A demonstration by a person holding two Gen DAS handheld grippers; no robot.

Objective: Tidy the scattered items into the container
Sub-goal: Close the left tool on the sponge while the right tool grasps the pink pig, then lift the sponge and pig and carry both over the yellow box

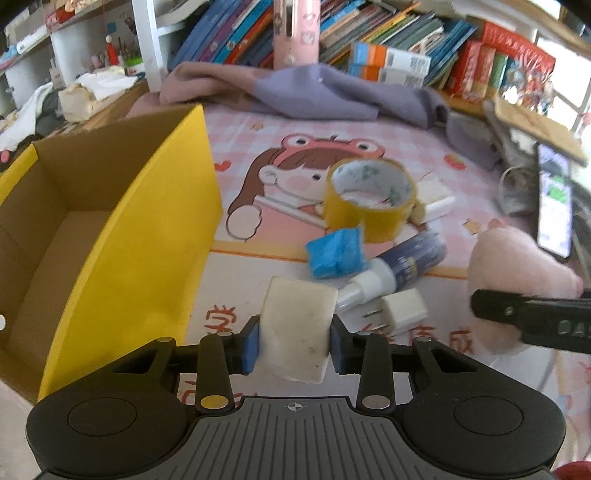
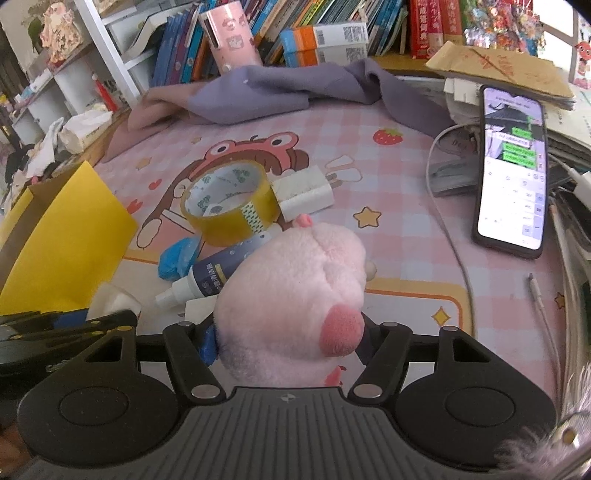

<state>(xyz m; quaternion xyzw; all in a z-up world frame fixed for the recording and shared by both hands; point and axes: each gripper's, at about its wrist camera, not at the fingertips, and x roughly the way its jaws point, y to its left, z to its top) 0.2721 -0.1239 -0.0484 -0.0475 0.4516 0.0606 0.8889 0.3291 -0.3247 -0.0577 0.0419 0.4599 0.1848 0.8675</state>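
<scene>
My left gripper [image 1: 295, 341] is shut on a dirty white eraser block [image 1: 297, 328], held just right of the open yellow cardboard box [image 1: 147, 236]. My right gripper [image 2: 288, 341] is shut on a pink plush toy [image 2: 291, 295], which fills the space between its fingers. On the pink cartoon mat lie a roll of yellow tape [image 1: 369, 199], a blue crumpled packet [image 1: 336, 253], a dark spray bottle [image 1: 399, 266] and a white plug adapter [image 1: 402, 310]. The right gripper with the plush [image 1: 517, 284] shows at the right edge of the left wrist view.
A white charger block [image 2: 306, 194] lies behind the tape. A lit phone [image 2: 513, 170] and white cables [image 2: 458, 258] sit at the right. A purple cloth [image 2: 280, 88], a pink cylinder [image 2: 231, 33] and rows of books [image 2: 332, 22] line the back.
</scene>
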